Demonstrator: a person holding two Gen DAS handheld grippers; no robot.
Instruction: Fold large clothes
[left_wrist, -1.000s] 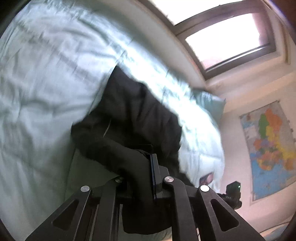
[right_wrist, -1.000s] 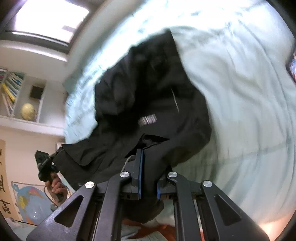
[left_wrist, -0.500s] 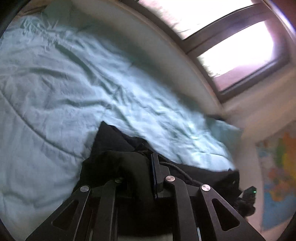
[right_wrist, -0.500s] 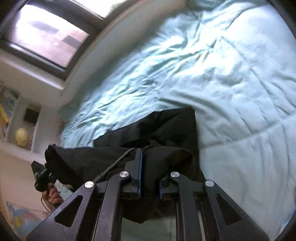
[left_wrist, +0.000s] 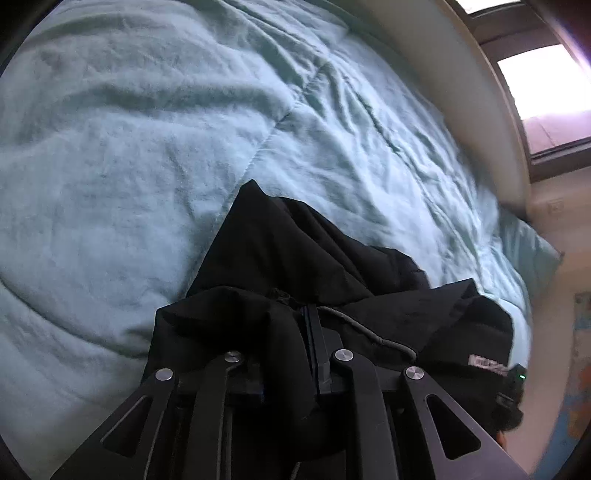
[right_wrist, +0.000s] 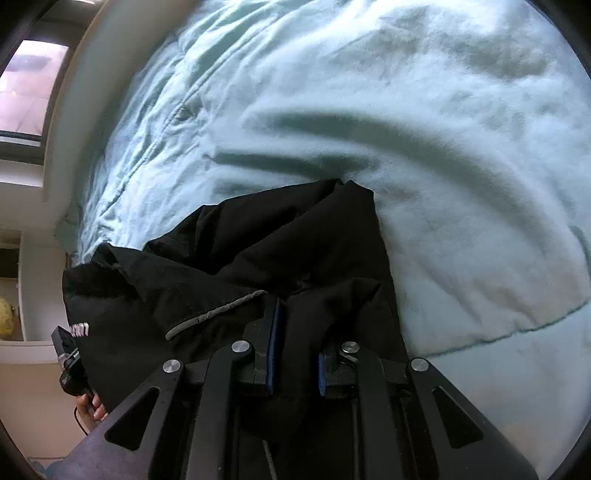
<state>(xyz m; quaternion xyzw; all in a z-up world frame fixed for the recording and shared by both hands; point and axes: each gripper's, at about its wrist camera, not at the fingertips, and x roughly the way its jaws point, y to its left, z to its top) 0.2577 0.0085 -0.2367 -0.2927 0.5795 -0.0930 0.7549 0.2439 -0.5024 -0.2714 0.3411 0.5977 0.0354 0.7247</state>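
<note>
Left-wrist view showed my left gripper (left_wrist: 291, 350) pinched tight on a thick bunch of the black jacket (left_wrist: 295, 251), cloth spilling over both fingers. Right-wrist view showed my right gripper (right_wrist: 295, 354) clamped the same way on another edge of that jacket (right_wrist: 258, 251), dark fabric filling the gap between its blue pads (right_wrist: 274, 354). Beyond the fingers, the jacket stretched between my two tools, its far end resting on the pale green duvet (left_wrist: 129, 147). A second earlier it had been bunched high, with window and wall map in view; by this moment both cameras had tipped down toward the bed and the cloth lay lower and flatter. I judged that I had swung it forward to spread it, so the folding itself had not yet begun. A window (left_wrist: 546, 81) edged the frame.
</note>
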